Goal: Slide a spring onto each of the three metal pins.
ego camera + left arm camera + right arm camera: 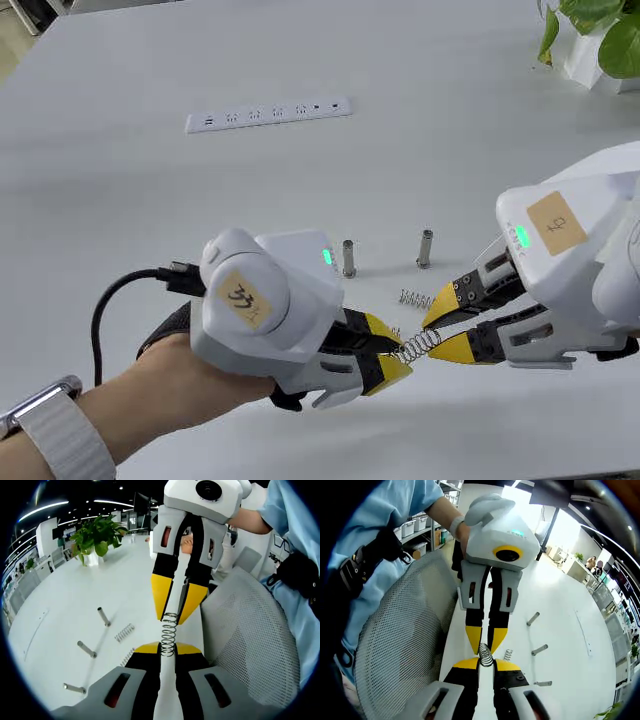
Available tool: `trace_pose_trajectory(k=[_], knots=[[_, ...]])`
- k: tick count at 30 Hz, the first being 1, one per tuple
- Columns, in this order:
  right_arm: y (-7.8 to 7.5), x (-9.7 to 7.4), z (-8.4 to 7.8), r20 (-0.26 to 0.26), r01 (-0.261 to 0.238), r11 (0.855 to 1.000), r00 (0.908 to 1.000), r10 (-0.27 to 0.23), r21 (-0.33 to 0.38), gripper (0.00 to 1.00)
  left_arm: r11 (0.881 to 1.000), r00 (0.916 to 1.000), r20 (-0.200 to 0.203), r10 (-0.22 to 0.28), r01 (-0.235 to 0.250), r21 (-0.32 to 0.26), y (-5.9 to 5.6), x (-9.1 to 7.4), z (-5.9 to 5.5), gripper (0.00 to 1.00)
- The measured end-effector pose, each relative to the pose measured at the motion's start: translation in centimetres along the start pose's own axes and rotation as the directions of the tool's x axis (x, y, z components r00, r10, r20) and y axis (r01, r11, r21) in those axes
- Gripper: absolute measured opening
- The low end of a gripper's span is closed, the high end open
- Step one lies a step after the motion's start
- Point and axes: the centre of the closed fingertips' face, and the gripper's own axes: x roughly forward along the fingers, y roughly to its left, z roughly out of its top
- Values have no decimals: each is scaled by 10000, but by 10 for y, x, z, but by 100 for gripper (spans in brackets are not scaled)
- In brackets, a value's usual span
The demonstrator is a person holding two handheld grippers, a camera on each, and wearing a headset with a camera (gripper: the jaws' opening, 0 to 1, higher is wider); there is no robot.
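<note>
Holding one spring [420, 344] stretched between your two grippers;
your left gripper [393, 351] pinches one end, your right gripper [432, 338] the other, just in front of the upright pins [348, 258]; a second spring [414, 298] lies near them.

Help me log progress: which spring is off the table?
The spring held in the air between the left claw and right claw; a loose spring lies on the table.

An open-plan office (ceiling strip lights [47, 507] overhead): white worktable [120, 200], mesh chair [250, 645], potted plant [95, 535].
</note>
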Motion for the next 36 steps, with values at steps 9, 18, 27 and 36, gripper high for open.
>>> trace_pose_trajectory(k=[9, 18, 27, 36], knots=[[0, -1, -2, -1, -147, 9999, 9999, 147, 13, 7, 9970, 9998, 126, 176, -185, 749, -3, -1, 1, 6], [0, -10, 12, 1055, -369, 9963, 9940, 287, 773, 25, 9922, 9992, 223, 321, -345, 1196, -3, -5, 2, 6], [0, -5, 10, 988, -455, 9961, 9944, 379, 754, 20, 9895, 9959, 848, 327, -442, 1373, -3, -8, 16, 6], [0, -1, 8, 876, -621, 9959, 9946, 563, 654, 15, 9890, 9950, 963, 277, -413, 1418, -4, -7, 20, 6]])
